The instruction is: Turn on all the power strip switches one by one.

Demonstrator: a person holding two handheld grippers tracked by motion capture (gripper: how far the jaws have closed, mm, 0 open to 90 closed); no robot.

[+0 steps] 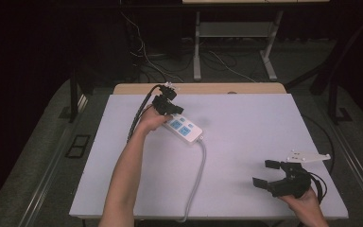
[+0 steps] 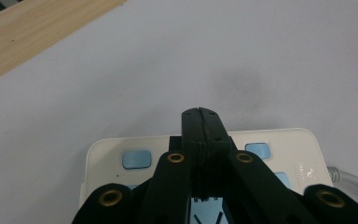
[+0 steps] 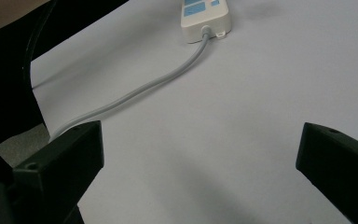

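White power strip [image 1: 183, 128] with blue sockets, lying flat on the pale surface [image 1: 246, 142] at about 10 o'clock from centre. Long axis running from 10 o'clock to 4 o'clock in the high view, cord end toward 4 o'clock. Grey cord [image 1: 197, 175] leaving that end, curving down toward 6 o'clock and off the near edge.

Left claw [image 1: 166, 105] directly over the strip's 10 o'clock end, jaws closed flat against each other with nothing between them. Seen from the left gripper view: closed tip [image 2: 200, 126] above the strip's [image 2: 270, 154] top face, blue panels either side; whether the tip touches the casing cannot be told. Wooden edge [image 2: 32, 32] at 10 o'clock there, beyond the pale sheet.

Right claw [image 1: 268, 174] well apart from the strip, near 4 o'clock of the surface, jaws spread wide and empty, pointing toward 9 o'clock. Grey three-cornered plate [image 1: 308, 156] on top of it.

Right gripper view: strip's cord end [image 3: 207, 16] at 12 o'clock, cord [image 3: 144, 88] snaking down toward 8 o'clock, bare surface between the two parted jaws. Cord exit hidden in the left gripper view apart from a short stub [image 2: 349, 179] at 4 o'clock.
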